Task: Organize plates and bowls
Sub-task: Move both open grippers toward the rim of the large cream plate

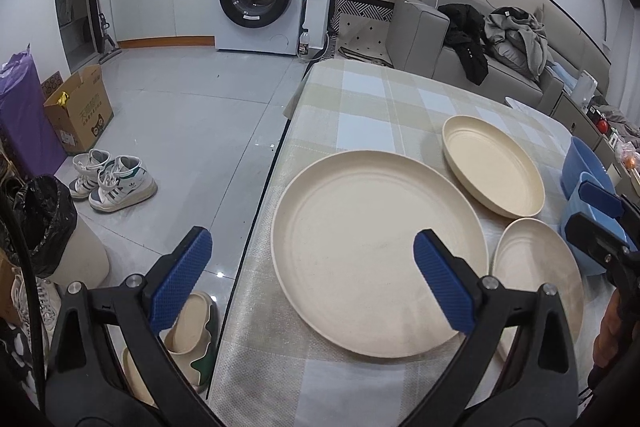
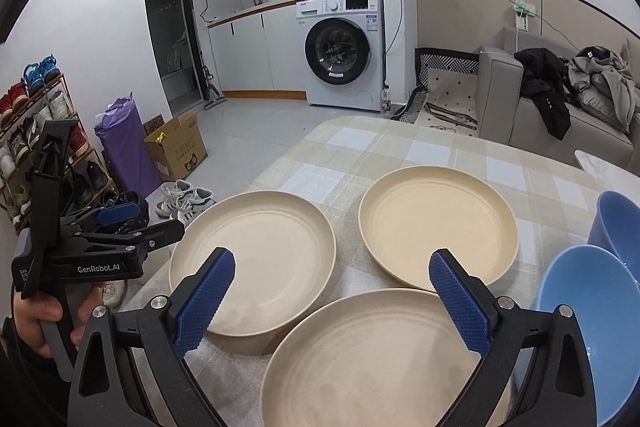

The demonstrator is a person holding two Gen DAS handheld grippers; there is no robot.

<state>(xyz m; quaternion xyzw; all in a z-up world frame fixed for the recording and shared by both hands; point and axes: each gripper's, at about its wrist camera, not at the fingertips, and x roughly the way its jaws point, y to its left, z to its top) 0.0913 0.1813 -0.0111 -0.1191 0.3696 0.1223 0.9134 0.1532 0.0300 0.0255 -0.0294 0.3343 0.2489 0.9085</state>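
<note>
Your left gripper (image 1: pixel 312 275) and right gripper (image 2: pixel 332 291) both gape wide and empty, their blue pads ribbed. Three round, matte cream plates sit on the checked tablecloth (image 2: pixel 360 147): a left plate (image 2: pixel 252 259), a far plate (image 2: pixel 438 225), a near plate (image 2: pixel 372 359). Only your right view shows both smooth blue bowls (image 2: pixel 592 327) clearly, and the shoe rack (image 2: pixel 36 131).

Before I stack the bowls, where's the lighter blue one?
In the right wrist view, the lighter blue bowl sits at the table's right edge, in front of the darker blue bowl.
</note>
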